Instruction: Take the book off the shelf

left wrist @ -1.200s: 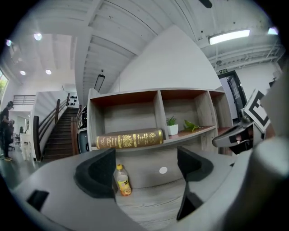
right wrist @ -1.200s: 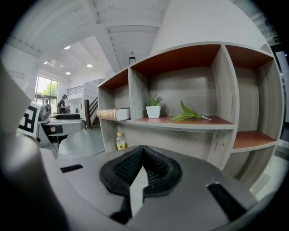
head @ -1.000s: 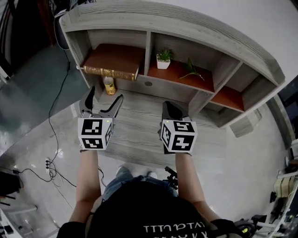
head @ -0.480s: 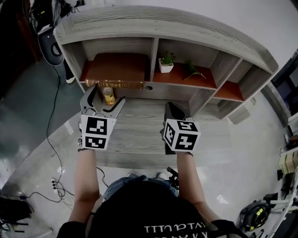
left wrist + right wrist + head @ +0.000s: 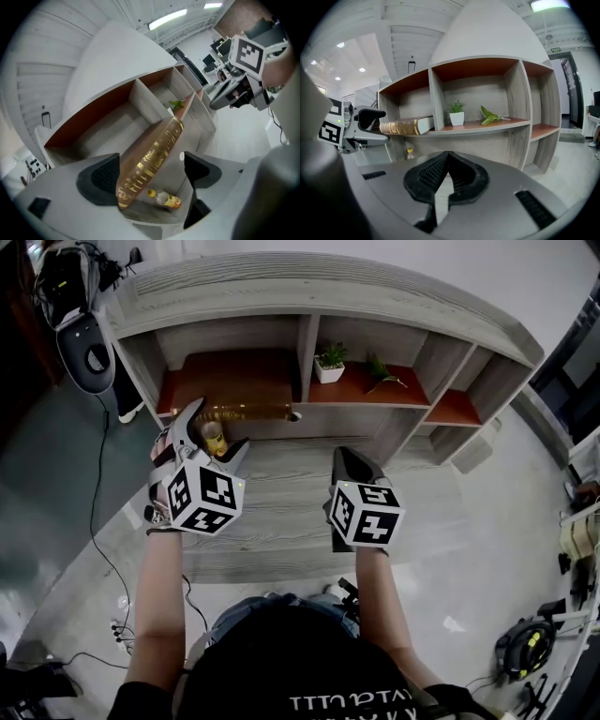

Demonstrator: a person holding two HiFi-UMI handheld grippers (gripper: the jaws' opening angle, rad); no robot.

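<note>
A thick brown book with a gold-lettered spine (image 5: 246, 412) lies flat in the left compartment of the grey wooden shelf (image 5: 309, 298). My left gripper (image 5: 216, 427) is open just in front of the spine's left end, tilted over to one side. In the left gripper view the book (image 5: 154, 161) runs slantwise between the two black pads (image 5: 101, 176), clear of both. My right gripper (image 5: 349, 460) hangs shut over the lower board, right of the book and apart from it. In the right gripper view its jaws are pressed together on nothing, and the book (image 5: 405, 126) is at far left.
A small yellow bottle (image 5: 214, 437) stands on the lower board (image 5: 281, 512) under the book, close to my left gripper. A white potted plant (image 5: 329, 362) and a green leaf (image 5: 382, 371) sit in the middle compartment. A dark round device (image 5: 89, 348) and cables lie on the floor at left.
My left gripper has rolled over onto its side and crept forward to the book's spine. The right gripper has barely shifted. The head camera has swung, so the shelf sits more centred.
</note>
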